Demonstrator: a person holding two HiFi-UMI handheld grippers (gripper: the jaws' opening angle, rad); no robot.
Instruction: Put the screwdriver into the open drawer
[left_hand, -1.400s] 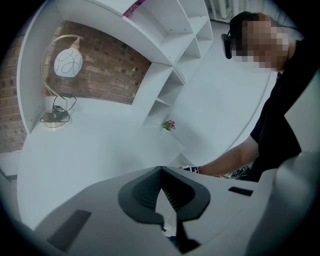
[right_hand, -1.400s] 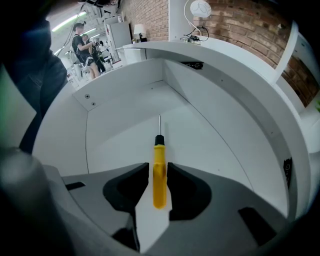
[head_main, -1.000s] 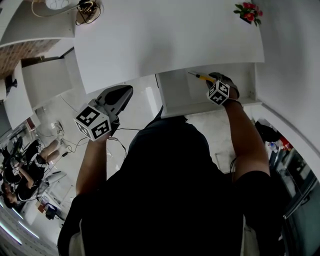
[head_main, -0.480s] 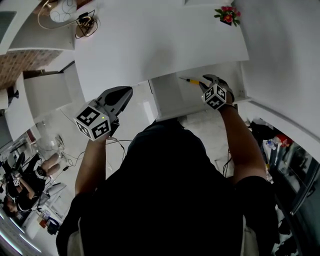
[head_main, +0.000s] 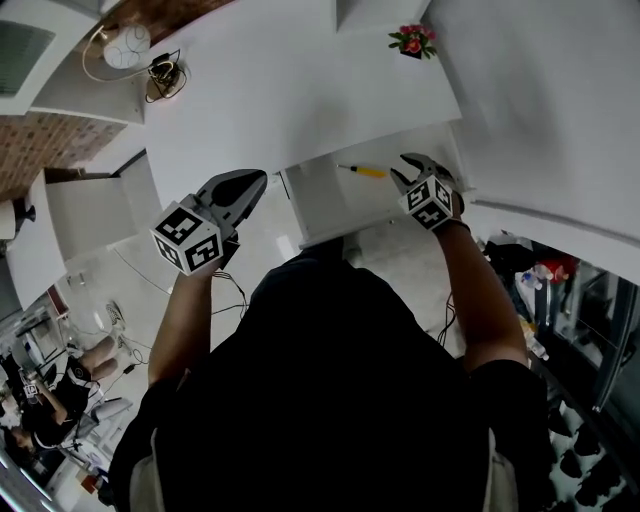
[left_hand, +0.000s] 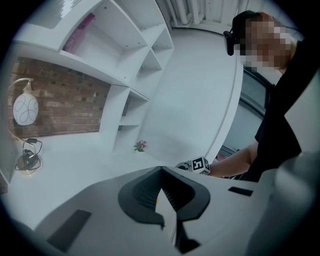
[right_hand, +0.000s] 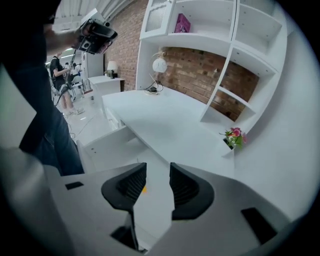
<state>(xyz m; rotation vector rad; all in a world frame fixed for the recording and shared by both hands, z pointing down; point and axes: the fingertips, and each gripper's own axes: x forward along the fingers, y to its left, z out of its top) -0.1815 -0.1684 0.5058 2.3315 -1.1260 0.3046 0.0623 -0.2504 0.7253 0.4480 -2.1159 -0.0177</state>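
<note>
Screwdriver: yellow handle, thin metal shaft pointing left. Lies flat & free inside open drawer, at its far end, close under desk edge. The drawer is white, shallow, pulled out toward near side.

Yellow-handled screwdriver (white drawer)

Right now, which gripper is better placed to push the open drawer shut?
Probably right: the right gripper hangs open just over the drawer, beside the screwdriver lying in it. The left gripper is shut and off to the drawer's left.
</note>
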